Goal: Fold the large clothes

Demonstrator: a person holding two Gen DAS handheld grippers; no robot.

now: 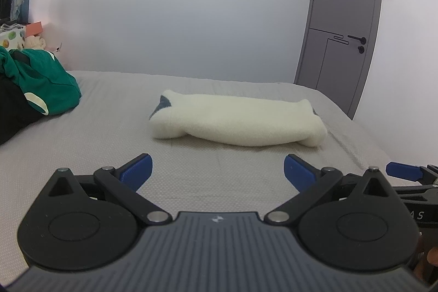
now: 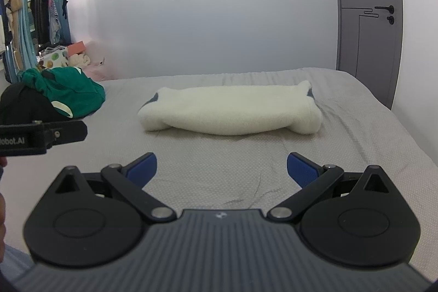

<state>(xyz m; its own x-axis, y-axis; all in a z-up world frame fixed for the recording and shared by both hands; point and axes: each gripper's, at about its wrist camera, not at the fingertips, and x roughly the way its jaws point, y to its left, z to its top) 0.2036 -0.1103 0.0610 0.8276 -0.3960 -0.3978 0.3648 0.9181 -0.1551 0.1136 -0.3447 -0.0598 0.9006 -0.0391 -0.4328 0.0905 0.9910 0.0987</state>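
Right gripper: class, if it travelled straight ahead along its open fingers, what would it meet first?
Probably the folded cream garment, lying across the grey bed ahead of the right gripper; depth is uncertain, so it might graze the bed first.

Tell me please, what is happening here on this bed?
A person holds two grippers over a grey bed to fold clothes. The cream fleece garment lies folded into a long bundle in the middle. The left gripper and the right gripper are both open, short of it and holding nothing. A green garment waits in a pile at the left.
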